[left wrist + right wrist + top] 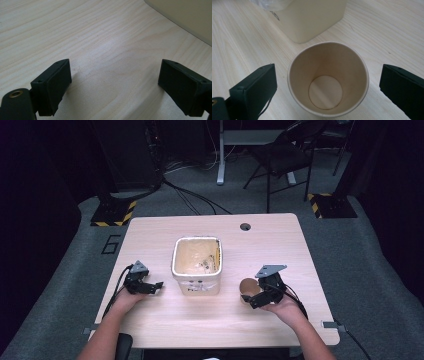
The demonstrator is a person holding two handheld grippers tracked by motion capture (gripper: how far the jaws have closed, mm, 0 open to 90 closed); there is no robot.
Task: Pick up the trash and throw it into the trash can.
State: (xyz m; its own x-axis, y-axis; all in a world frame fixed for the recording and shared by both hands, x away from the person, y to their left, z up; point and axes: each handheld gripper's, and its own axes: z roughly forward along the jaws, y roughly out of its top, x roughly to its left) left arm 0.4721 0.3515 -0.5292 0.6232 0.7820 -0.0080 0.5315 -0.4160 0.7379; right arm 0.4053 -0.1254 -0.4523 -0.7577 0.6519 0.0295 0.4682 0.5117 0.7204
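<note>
Sitting upright on the table [165, 320] w/ mouth up, the paper cup [328, 78] is standing btwn the wide-open, untouching jaws of the right gripper [328, 82], just right of the bin [196, 265]; left gripper [112, 85] is idling open, farther off.

a light wood table [165, 320] with a round cable hole [245, 226] stands on grey carpet [360, 270]. beyond it the room falls dark. a black folding chair [285, 155] sits at the back right beside the leg of a white desk [220, 155]. black cables [190, 195] run over the floor, and two yellow-and-black striped bases [114, 214] flank the table's far corners.
</note>
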